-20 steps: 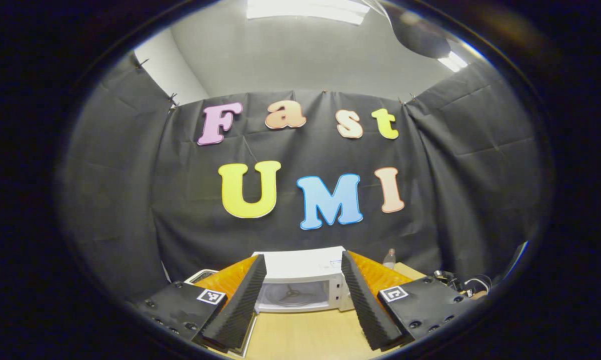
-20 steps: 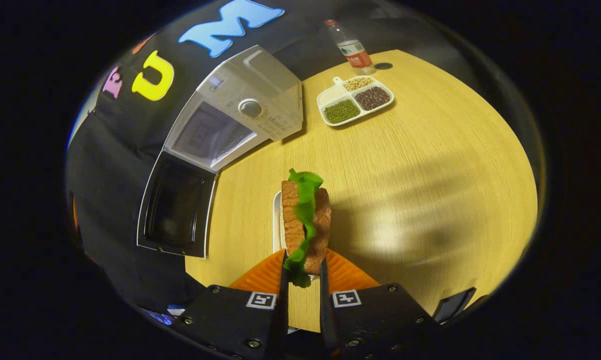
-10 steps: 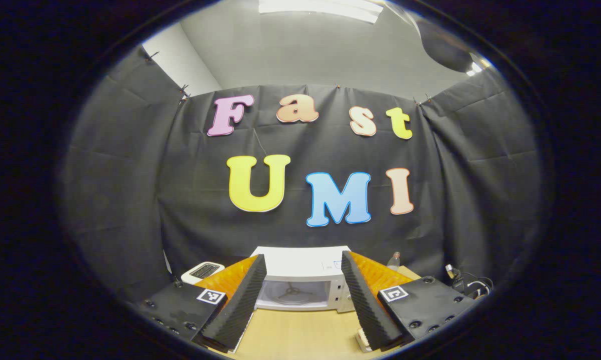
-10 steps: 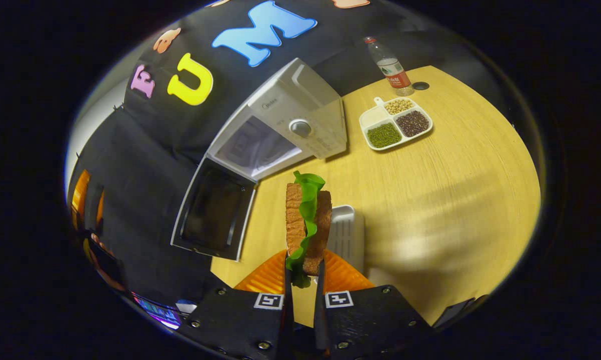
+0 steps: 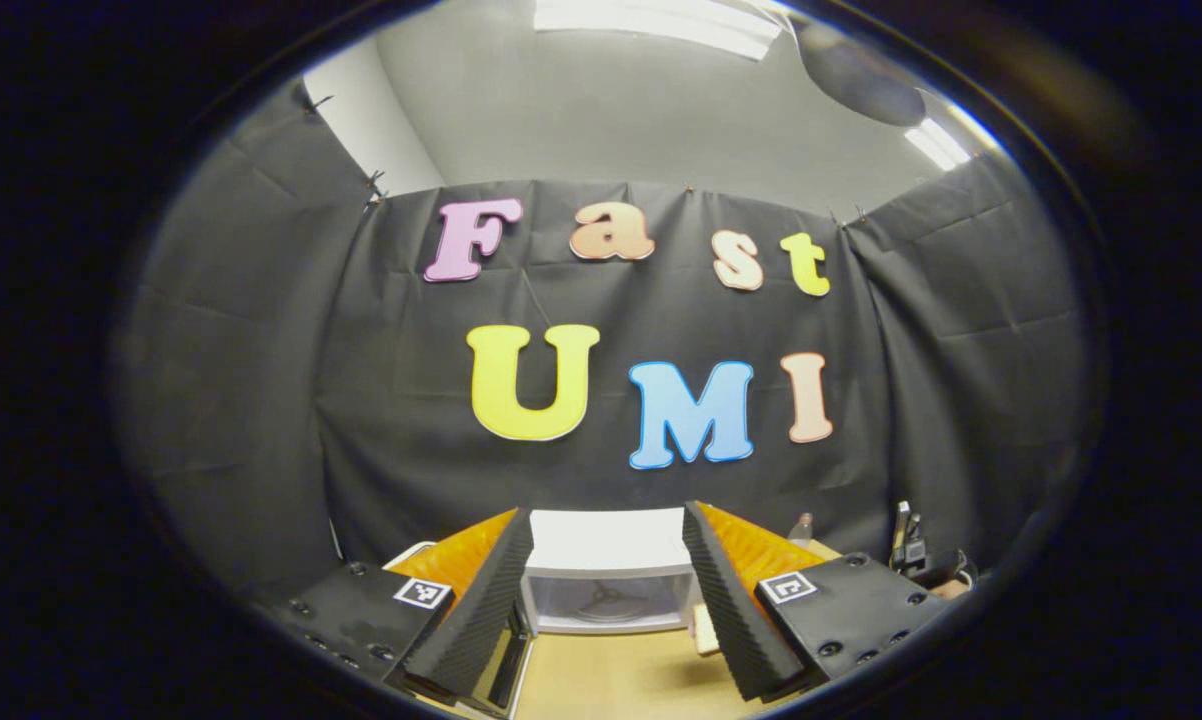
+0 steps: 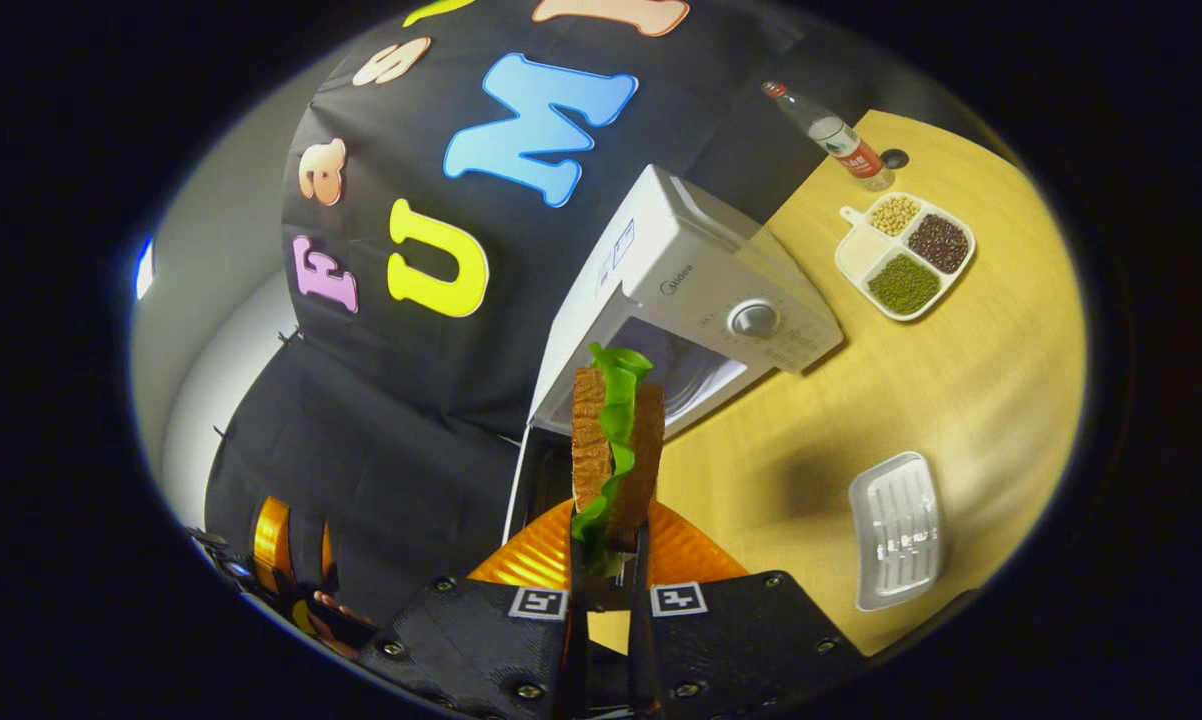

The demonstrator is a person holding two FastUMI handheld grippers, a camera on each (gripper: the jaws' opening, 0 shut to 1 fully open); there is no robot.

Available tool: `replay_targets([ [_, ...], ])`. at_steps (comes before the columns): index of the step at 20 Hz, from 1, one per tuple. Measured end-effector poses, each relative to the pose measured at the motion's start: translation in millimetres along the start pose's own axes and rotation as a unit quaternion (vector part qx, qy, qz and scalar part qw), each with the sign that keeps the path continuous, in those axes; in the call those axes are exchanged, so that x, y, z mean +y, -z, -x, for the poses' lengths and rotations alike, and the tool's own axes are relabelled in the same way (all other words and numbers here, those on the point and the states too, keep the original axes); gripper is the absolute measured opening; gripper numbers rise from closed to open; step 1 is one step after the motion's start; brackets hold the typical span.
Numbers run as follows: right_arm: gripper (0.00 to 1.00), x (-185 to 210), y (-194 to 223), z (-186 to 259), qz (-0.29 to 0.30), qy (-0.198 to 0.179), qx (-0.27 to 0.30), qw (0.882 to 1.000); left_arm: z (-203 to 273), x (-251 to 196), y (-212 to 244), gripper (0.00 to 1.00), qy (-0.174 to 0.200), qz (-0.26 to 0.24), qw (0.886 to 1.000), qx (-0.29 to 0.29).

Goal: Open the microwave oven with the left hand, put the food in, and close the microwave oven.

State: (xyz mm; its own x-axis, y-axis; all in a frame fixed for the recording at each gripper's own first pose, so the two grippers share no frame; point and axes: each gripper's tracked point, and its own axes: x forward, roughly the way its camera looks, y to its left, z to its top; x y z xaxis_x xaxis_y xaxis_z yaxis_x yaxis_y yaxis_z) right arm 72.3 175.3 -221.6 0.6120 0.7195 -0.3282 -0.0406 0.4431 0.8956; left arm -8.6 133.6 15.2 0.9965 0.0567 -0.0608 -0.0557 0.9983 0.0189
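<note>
The microwave oven [image 6: 701,300] stands with its door [image 6: 536,480] swung open at the far side of the tabletop [image 6: 951,400], against the booth's black cloth wall. The right tool [image 6: 606,570] is clenched on the food [image 6: 613,440], a sandwich with green lettuce, held upright in the air in front of the oven's open mouth. The left tool [image 5: 606,590] hangs released, fingers spread, facing the oven's cavity [image 5: 606,600]. An empty white tray [image 6: 896,530] lies nearer; a divided dish of beans [image 6: 906,255] and a bottle [image 6: 831,135] sit farther right.
</note>
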Motion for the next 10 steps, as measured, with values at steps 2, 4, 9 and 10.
replay_targets([
  [2, 0.16, 5, -1, -28, -0.006, 0.002, -0.011, 1.0, 1, 22, 3, 0.99, -0.006, -0.009, 1.0, -0.001],
  [4, 0.16, 5, -1, -56, -0.007, 0.011, -0.018, 1.0, 0, 38, 4, 0.98, -0.005, -0.012, 1.0, 0.001],
  [9, 0.16, -9, -5, -124, -0.026, 0.044, -0.051, 0.997, -1, 73, 2, 0.95, 0.0, -0.005, 1.0, -0.002],
  [10, 0.16, -16, -5, -137, -0.031, 0.056, -0.062, 0.996, -2, 80, 5, 0.96, 0.0, -0.006, 1.0, 0.001],
])
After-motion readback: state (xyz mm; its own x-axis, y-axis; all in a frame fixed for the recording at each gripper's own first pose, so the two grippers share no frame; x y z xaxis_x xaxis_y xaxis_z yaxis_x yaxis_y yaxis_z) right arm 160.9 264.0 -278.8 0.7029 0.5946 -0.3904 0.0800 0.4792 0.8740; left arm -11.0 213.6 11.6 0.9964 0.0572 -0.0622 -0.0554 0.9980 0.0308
